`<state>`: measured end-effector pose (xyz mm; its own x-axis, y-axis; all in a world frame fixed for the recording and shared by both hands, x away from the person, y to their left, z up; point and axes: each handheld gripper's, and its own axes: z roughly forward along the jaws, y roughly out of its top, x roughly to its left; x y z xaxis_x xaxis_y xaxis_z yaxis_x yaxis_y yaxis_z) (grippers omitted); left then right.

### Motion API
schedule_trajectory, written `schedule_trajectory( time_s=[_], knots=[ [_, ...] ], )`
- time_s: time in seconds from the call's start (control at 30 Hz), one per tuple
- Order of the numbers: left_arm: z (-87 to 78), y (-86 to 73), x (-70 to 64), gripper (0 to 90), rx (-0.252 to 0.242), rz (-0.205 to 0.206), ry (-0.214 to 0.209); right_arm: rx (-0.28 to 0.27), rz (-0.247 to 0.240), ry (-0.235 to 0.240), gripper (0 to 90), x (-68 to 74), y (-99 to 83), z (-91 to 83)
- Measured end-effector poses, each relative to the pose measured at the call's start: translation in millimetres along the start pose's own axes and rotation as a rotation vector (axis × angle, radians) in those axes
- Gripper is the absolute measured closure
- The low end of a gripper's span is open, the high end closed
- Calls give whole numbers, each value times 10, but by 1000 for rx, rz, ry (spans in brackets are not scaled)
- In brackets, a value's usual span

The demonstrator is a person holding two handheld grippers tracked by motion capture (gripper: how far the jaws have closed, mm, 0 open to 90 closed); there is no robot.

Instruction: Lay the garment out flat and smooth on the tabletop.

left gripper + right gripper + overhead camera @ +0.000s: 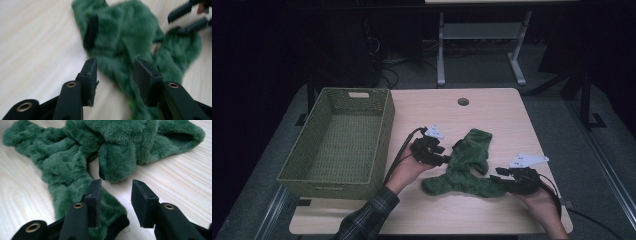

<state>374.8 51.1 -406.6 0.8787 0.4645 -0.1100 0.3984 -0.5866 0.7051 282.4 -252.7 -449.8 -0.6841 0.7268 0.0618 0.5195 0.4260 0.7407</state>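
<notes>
Grippers: left gripper agape, empty | right gripper agape, empty | green plush cloth between, unlabelled

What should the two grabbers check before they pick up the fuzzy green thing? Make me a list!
1. Left gripper open: ok, a wide gap shows between its jaws.
2. Right gripper open: ok, its jaws stand apart too.
3. Fuzzy green cloth lying on the table: ok, it lies crumpled between both grippers.
4. Cloth between the left jaws: ok, green fabric shows in the gap.
5. Cloth between the right jaws: cannot tell; fabric lies under the near jaw, but bare table shows in the gap.
6. Green basket ready for it: ok, it stands open at the table's left.
</notes>
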Motion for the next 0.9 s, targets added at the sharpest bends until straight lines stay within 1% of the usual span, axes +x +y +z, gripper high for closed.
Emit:
schedule_trajectory(
  time_s=[0.03, 0.07, 0.1, 0.13, 0.17, 0.27, 0.3, 0.33, 0.37, 0.4, 0.43, 0.47, 0.5, 0.53, 0.57, 0.6, 0.63, 0.67, 0.73, 0.77, 0.8, 0.83, 0.9],
  knots=[
    [23, 41, 26, 530, -1, 7, -3, -1, 4, 3, 594, -2, 5, 23],
    [52, 77, 47, 528, -7, 7, -8, 6, -1, 1, 586, -8, 10, 37],
    [81, 109, 66, 524, -14, 4, -8, 8, 3, 2, 583, -9, 12, 53],
    [104, 140, 93, 524, -13, 9, -12, 12, -1, 2, 582, -15, 12, 64],
    [139, 174, 120, 524, -26, 3, -19, 14, 6, 4, 576, -12, 11, 73],
    [234, 236, 198, 523, -26, 2, -32, 19, 12, 2, 572, -19, 5, 83],
    [266, 246, 203, 521, -28, -11, -40, 15, 12, 1, 570, -22, 2, 85],
    [314, 255, 218, 520, -28, -13, -44, 11, 19, 2, 570, -19, 1, 86],
    [354, 262, 243, 520, -21, 4, -45, 12, 21, 5, 570, -21, -2, 89],
    [400, 263, 249, 520, -29, -7, -53, 16, 27, 5, 570, -19, -10, 93],
    [400, 263, 249, 519, -29, -7, -53, 13, 28, 11, 569, -22, -18, 104],
    [477, 258, 276, 518, -11, -5, -66, 15, 26, 13, 568, -26, -24, 112],
    [477, 258, 276, 518, -11, -5, -66, 21, 32, 13, 566, -20, -27, 115],
    [551, 245, 292, 519, 2, -10, -76, 20, 32, 13, 566, -16, -28, 119],
    [551, 245, 292, 529, 2, -10, -76, 18, 33, 14, 564, -13, -27, 117],
    [592, 233, 289, 556, 1, -25, -87, 11, 33, 15, 562, -12, -25, 120],
    [592, 233, 289, 587, 1, -25, -87, 10, 32, 14, 560, -13, -25, 119],
    [609, 226, 282, 645, 20, -3, -91, 10, 34, 14, 558, -13, -25, 121],
    [608, 223, 266, 774, 23, -5, -90, 12, 44, 13, 552, -6, -27, 127],
    [555, 217, 276, 810, 21, -7, -90, 12, 45, 13, 548, -5, -27, 128],
    [555, 217, 276, 826, 21, -7, -90, 9, 42, 12, 544, -8, -27, 130],
    [487, 203, 292, 833, -3, -15, -92, 7, 41, 11, 542, -8, -26, 131],
    [409, 182, 299, 836, -25, -28, -89, 2, 47, 9, 535, -10, -19, 138]
  ],
)
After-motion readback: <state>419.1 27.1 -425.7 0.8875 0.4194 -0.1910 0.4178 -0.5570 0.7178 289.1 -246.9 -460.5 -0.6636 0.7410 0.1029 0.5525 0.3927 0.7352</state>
